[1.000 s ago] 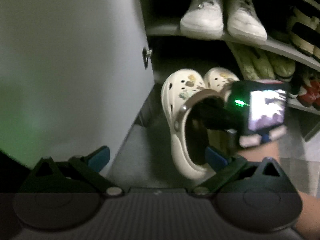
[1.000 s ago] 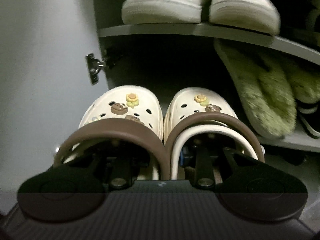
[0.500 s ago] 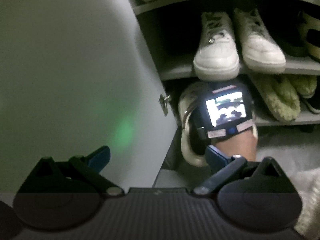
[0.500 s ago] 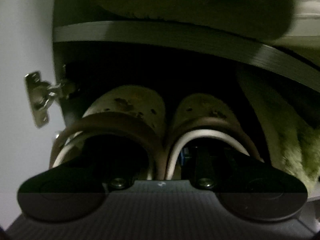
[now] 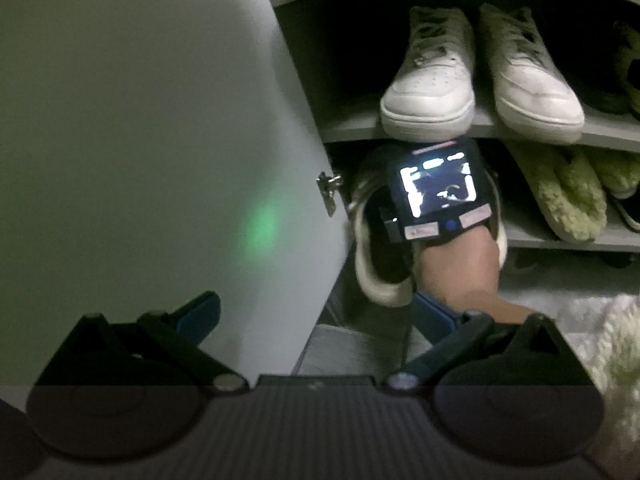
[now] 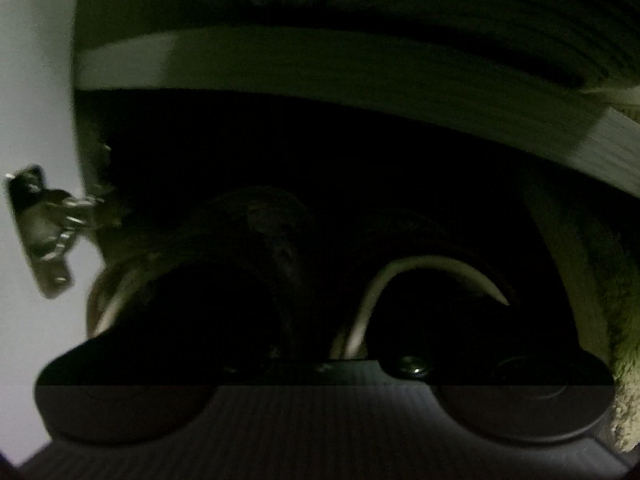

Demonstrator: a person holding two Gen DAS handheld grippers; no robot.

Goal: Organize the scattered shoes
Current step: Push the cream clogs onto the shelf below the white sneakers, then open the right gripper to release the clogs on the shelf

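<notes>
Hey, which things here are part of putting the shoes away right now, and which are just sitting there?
In the job: cream clogs; right tongs pushing them in; lower shelf.

Just there: white sneakers; green fuzzy slippers; cabinet door; open left tongs.

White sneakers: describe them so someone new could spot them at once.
In the open shoe cabinet, look at the shelf just above the right gripper. The white sneakers stand there toes out; unlike the fuzzy green slippers below, they are smooth and laced.

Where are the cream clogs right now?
In the left wrist view the cream clogs sit in the cabinet's lower compartment, beneath the white sneakers, right of the door hinge and left of the green fuzzy slippers, partly hidden by the right gripper.
</notes>
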